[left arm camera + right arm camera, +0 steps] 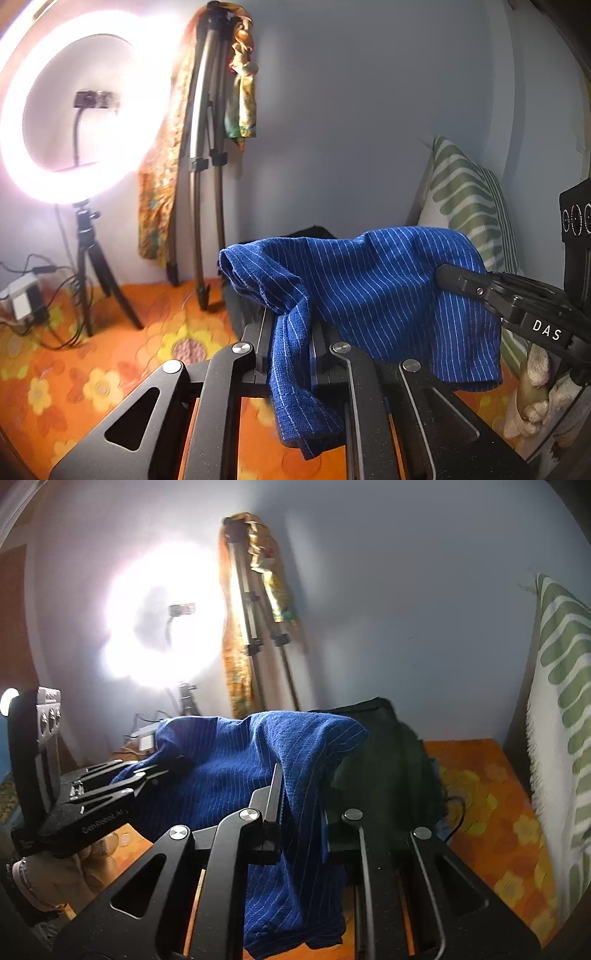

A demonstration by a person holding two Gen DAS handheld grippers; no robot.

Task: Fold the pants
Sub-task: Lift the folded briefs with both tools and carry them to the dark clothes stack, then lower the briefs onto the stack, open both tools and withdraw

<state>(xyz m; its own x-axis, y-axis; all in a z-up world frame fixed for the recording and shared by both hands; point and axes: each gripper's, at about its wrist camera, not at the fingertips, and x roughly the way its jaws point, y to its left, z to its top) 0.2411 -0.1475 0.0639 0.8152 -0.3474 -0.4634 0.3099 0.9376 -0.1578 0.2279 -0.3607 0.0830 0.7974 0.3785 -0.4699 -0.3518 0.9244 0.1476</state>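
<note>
We are holding the blue pinstriped knit pants (373, 291) up in the air between both tools, so we are judging the fold as barely begun: no flat, stacked layers are showing anywhere. In the left wrist view, the left black two-finger gripper (291, 325) is pinching a bunched edge at 6 o'clock, jaws nearly together on the cloth, and the right black two-finger gripper (443, 275) is coming in from 3 o'clock, its tip pressed into the fabric. In the right wrist view it (299, 805) is gripping narrow on another edge of the pants. The garment is sagging between the two grips, above the orange flowered bed cover (110, 369), not touching it as far as we can tell. A dark bag-like heap (388, 760) is sitting behind at 1 o'clock. Left to do: laying it down, smoothing, folding over.
</note>
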